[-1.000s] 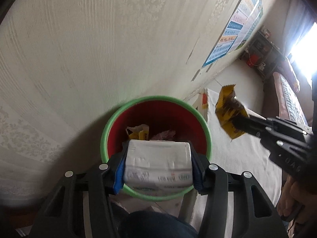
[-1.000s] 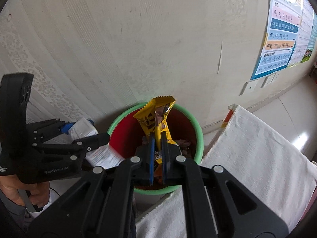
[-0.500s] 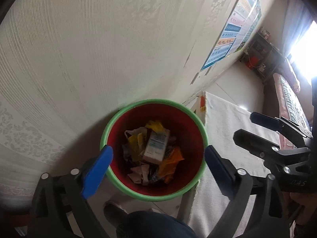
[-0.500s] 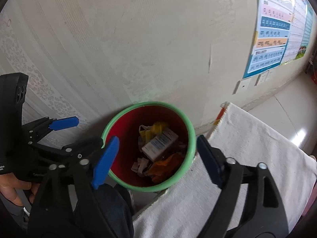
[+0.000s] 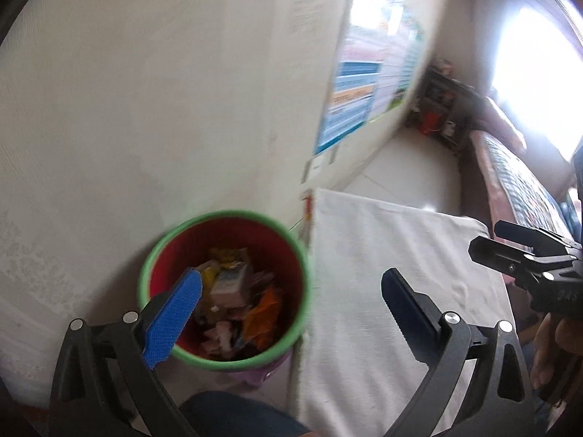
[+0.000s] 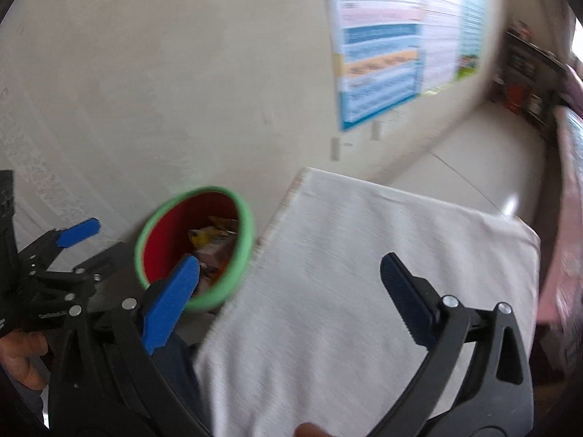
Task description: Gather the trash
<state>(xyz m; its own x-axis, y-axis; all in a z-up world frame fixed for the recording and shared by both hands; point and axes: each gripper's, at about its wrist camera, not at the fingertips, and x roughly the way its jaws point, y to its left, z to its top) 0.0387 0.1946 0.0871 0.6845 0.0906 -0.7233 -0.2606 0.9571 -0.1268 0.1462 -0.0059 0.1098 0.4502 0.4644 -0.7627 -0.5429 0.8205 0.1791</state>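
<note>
Left tongs (image 5: 291,291) and right tongs (image 6: 289,278) both apart, just opened, nothing between. Red bin (image 5: 291,251), green-rimmed, sits at each pair's left finger; trash (image 5: 233,287) inside. White-clothed worktop (image 6: 346,255) under the right fingers.

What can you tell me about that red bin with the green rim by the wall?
The bin is a round, plastic-looking bucket, red inside with a light green rim. It stands upright on the floor against the pale wall, beside a white cloth-covered surface. It holds mixed trash: a small white carton and yellow and orange wrappers. Neither gripper touches it.
</note>
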